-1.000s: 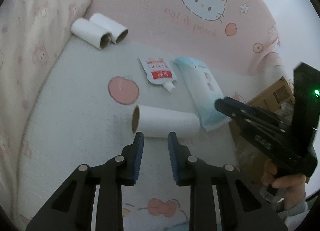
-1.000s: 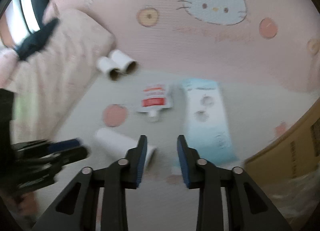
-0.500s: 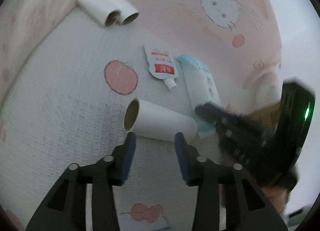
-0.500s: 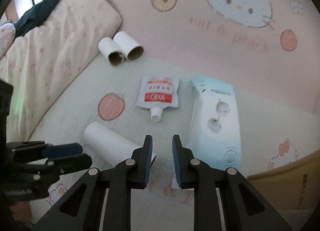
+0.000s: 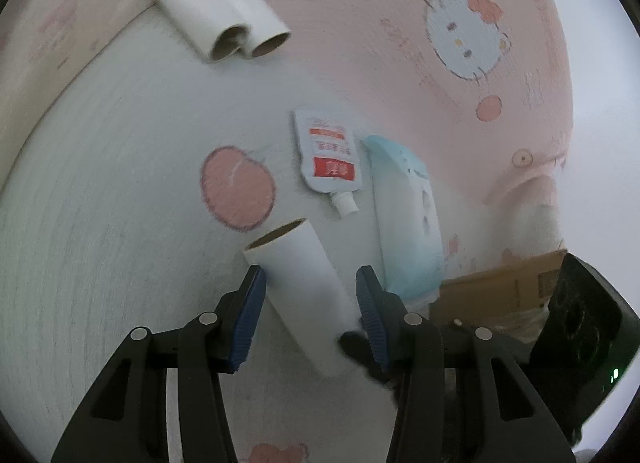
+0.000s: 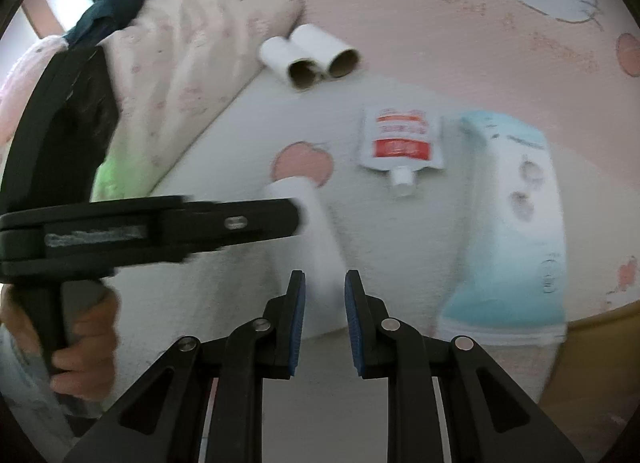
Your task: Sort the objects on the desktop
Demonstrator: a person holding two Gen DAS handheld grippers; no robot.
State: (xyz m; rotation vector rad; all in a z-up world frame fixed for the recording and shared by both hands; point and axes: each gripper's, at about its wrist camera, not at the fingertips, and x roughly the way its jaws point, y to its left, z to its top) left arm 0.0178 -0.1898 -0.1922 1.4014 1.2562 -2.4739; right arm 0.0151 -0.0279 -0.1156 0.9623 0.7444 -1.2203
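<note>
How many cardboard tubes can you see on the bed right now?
3. Two tubes lie side by side near the pillow. The third tube lies between the opening jaws of the left gripper, untouched. Others could be out of view.

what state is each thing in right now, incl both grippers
near roll: lying flat, between both grippers' jaws
two far rolls: lying side by side, touching
pouch: flat, cap on
blue pack: flat
left gripper: opening, not pressing
right gripper: narrowly open around the roll's end
</note>
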